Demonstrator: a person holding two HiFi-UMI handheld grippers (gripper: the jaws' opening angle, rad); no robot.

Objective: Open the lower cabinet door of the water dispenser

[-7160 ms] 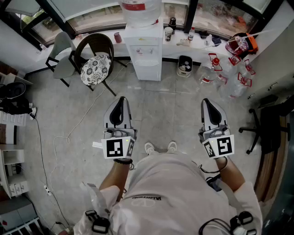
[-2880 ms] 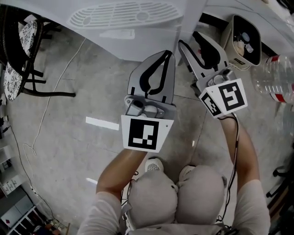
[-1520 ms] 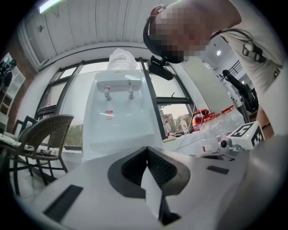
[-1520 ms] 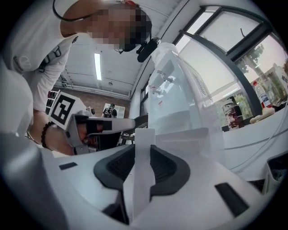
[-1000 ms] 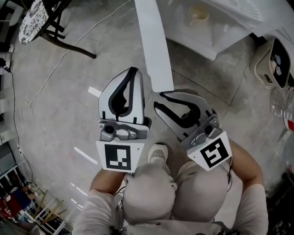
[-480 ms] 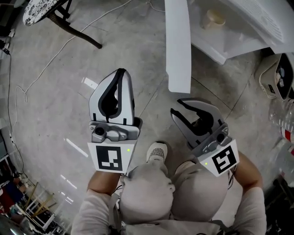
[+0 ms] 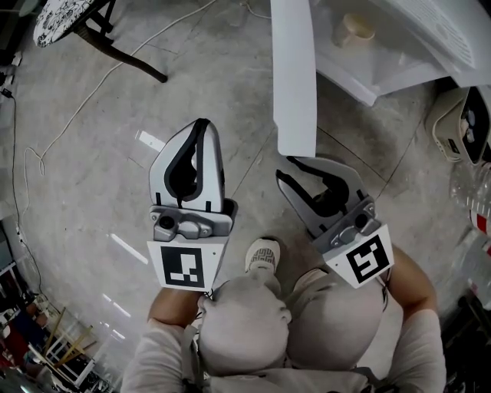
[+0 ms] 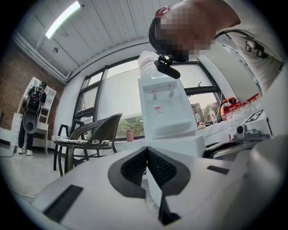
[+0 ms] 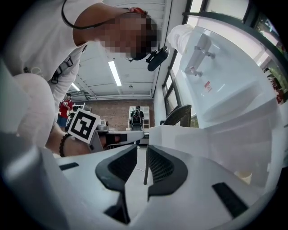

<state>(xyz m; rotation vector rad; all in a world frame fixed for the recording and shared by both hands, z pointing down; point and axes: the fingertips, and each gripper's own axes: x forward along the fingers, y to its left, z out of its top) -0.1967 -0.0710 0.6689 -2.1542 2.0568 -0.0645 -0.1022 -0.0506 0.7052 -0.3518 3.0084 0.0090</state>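
Beige-grey trousered knees (image 7: 253,322) and one white shoe (image 7: 263,253) lie nearest the camera. The person crouches low, which I judge is needed to work on a door at floor level.

Just beyond, the white-and-black left gripper (image 7: 201,124) is held level over the bare grey concrete floor (image 7: 84,230), well clear of the cabinet. Its ribbed black fingers (image 8: 135,168) are pressed together with nothing between them. It takes no part in the work and is probably held aside to leave the door room to swing.

The matching right gripper (image 7: 285,167) points at the free end of the flat white lower cabinet door (image 7: 295,77). Its fingers (image 9: 164,168) stand partly apart. The right gripper view shows only floor and background in the gap, and no pad presses on the panel. Whether a fingertip touches the door's end cannot be settled from overhead.

The door stands swung well out from the tall white water dispenser (image 8: 168,108). This exposes a white inner shelf (image 7: 368,73) with a small beige cup (image 7: 353,29) on it.

Judgement: the opening is essentially accomplished. The right gripper is placed either to nudge the panel wider or to draw off.

Farther off to the left stands a black-legged chair with a patterned cushion (image 7: 65,15).
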